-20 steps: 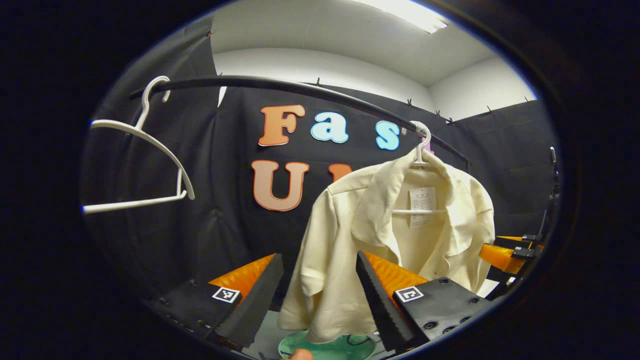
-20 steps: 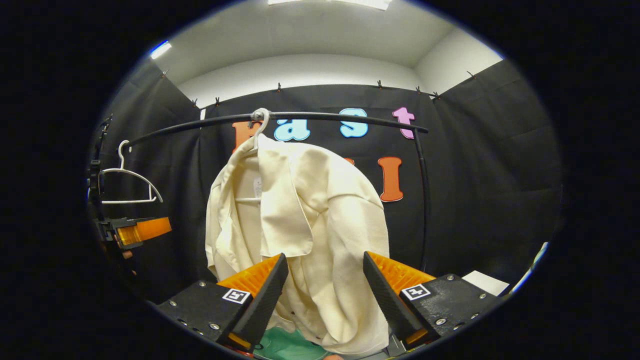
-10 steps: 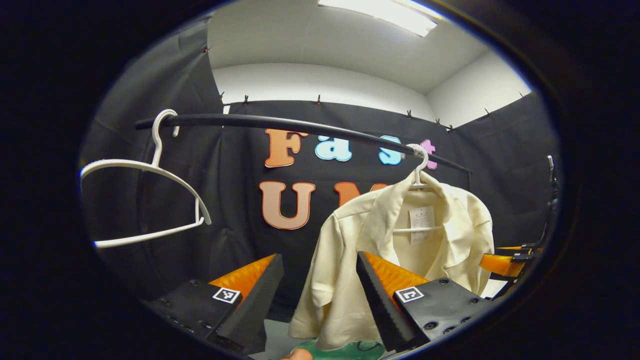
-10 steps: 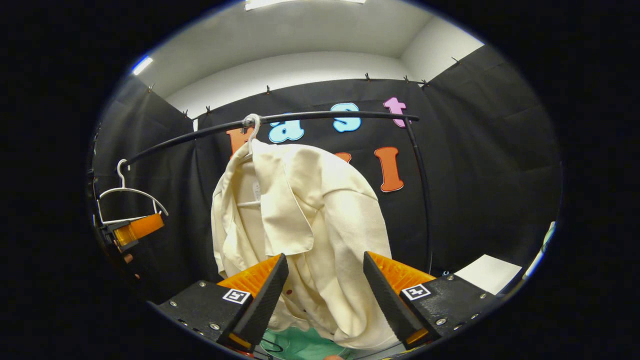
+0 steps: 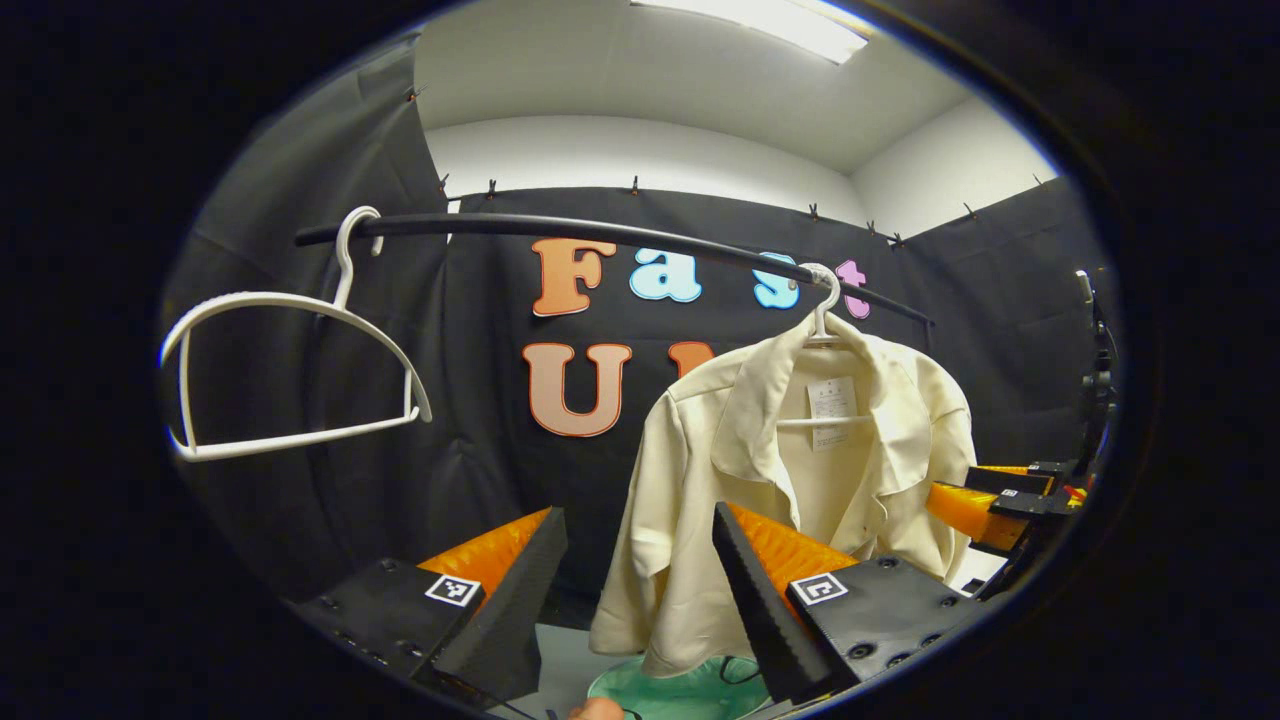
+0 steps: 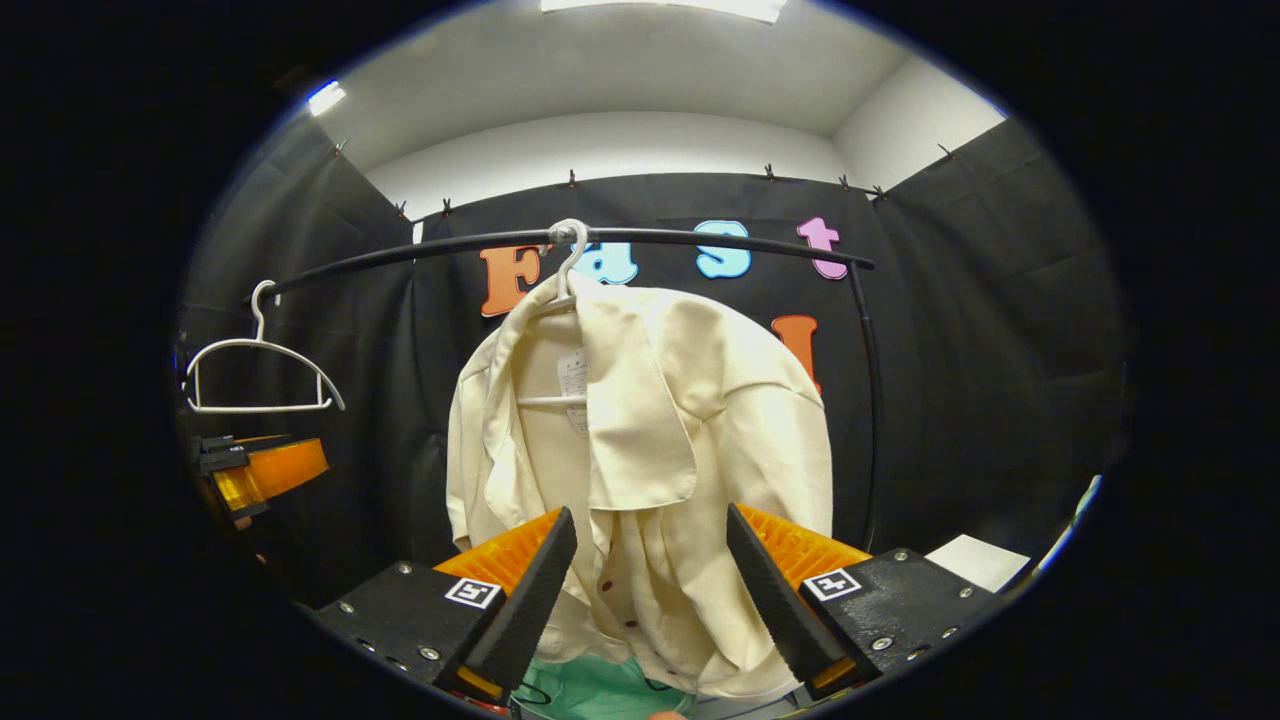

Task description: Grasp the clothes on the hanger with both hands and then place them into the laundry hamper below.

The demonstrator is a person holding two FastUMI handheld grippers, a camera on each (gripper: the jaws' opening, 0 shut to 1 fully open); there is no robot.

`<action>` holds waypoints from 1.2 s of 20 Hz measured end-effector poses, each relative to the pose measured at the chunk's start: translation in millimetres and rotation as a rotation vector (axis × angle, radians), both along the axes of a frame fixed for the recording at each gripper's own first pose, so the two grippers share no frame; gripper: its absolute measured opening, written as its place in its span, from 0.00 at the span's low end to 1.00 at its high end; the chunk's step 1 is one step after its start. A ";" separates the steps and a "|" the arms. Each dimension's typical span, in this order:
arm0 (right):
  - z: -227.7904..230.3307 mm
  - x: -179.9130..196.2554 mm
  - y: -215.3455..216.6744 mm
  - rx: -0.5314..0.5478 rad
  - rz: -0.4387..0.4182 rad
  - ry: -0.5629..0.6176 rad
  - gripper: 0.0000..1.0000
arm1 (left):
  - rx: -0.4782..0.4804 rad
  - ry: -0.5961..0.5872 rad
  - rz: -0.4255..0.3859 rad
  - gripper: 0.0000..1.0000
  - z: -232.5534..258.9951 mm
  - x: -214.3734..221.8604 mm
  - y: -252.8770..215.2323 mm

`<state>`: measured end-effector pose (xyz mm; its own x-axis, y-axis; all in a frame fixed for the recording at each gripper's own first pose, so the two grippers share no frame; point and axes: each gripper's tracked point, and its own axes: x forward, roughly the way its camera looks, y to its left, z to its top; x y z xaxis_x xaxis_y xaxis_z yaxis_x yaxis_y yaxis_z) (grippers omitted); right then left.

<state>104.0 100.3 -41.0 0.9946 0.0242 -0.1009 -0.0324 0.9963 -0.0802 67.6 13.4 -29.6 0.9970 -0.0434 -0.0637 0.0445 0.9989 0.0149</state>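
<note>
Left gripper view showed your left gripper (image 5: 640, 590) wide and empty, the shirt (image 5: 790, 480) on its hanger (image 5: 822, 300) to the far right. Your right gripper (image 6: 650, 590) gaped too, nearer the shirt. Nothing was grasped; the hamper (image 6: 590, 690) waited below.

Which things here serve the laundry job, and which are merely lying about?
Job: shirt on its hanger; green hamper below; left gripper and right gripper, both open.
Spare: empty hanger; rail.
</note>
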 end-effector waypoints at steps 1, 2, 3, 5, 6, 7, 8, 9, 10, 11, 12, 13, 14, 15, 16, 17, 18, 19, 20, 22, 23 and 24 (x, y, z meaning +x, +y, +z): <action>-2.5 5.1 3.1 -0.007 -0.003 0.003 0.94 | 0.002 -0.008 -0.003 0.97 2.9 -2.0 -0.3; -3.8 11.8 5.5 -0.015 -0.011 0.009 0.94 | 0.001 -0.016 -0.005 0.97 5.3 -3.6 0.1; -7.9 18.2 5.4 -0.021 -0.020 0.019 0.94 | -0.001 -0.021 -0.007 0.97 6.4 -5.4 0.6; -20.7 32.0 10.5 -0.029 -0.032 0.045 0.94 | -0.007 -0.024 -0.008 0.97 6.2 -7.0 3.3; -28.4 38.7 11.7 -0.034 -0.041 0.057 0.94 | -0.006 -0.023 -0.008 0.97 5.8 -6.9 4.0; -34.2 47.0 11.7 -0.038 -0.050 0.067 0.94 | -0.003 -0.020 -0.005 1.00 4.1 -6.1 5.9; -38.5 56.8 9.8 -0.041 -0.062 0.076 0.94 | 0.001 -0.018 -0.001 0.96 2.7 -6.2 7.6; -42.4 64.8 7.3 -0.041 -0.075 0.083 0.94 | 0.004 -0.019 0.001 0.96 2.5 -6.9 9.9; -45.3 72.1 4.6 -0.040 -0.085 0.085 0.95 | 0.005 -0.020 0.002 0.96 1.8 -6.9 11.4; -47.1 80.5 1.2 -0.042 -0.098 0.082 0.95 | 0.007 -0.020 0.003 1.00 0.8 -6.2 11.7; -47.8 86.2 -4.4 -0.047 -0.114 0.078 0.95 | 0.007 -0.018 0.004 1.00 -1.1 -5.5 12.5; -49.0 91.8 -8.3 -0.048 -0.124 0.074 0.95 | 0.005 -0.015 0.003 1.00 -3.9 -3.6 12.9; -50.1 97.7 -9.6 -0.047 -0.124 0.068 0.95 | 0.004 -0.010 0.000 1.00 -6.8 -2.5 12.2; -51.0 102.6 -10.2 -0.045 -0.122 0.064 0.95 | 0.004 -0.004 0.000 0.97 -9.5 -1.2 12.0; -51.1 104.6 -9.3 -0.041 -0.109 0.062 0.95 | 0.005 0.001 0.000 0.97 -12.6 0.5 10.7; -52.2 106.0 -6.9 -0.031 -0.088 0.062 0.90 | 0.007 0.005 -0.001 0.97 -15.9 2.6 10.1; -52.4 109.2 -3.2 -0.020 -0.058 0.063 0.87 | 0.005 0.006 -0.005 0.97 -18.3 5.2 8.1; -53.7 111.6 0.0 -0.011 -0.036 0.066 0.79 | 0.001 0.010 -0.012 0.97 -21.6 9.5 4.5; -55.2 113.4 2.7 -0.005 -0.021 0.068 0.75 | -0.007 0.018 -0.020 0.97 -25.6 13.7 0.1; -55.8 115.8 2.8 -0.011 -0.015 0.067 0.60 | -0.026 0.036 -0.044 0.97 -33.2 22.9 -11.1; -54.3 113.7 1.0 -0.015 -0.015 0.062 0.48 | -0.035 0.045 -0.059 0.97 -36.2 25.2 -17.3; -53.3 110.8 -0.3 -0.012 -0.012 0.059 0.43 | -0.040 0.050 -0.073 0.97 -39.0 27.6 -24.6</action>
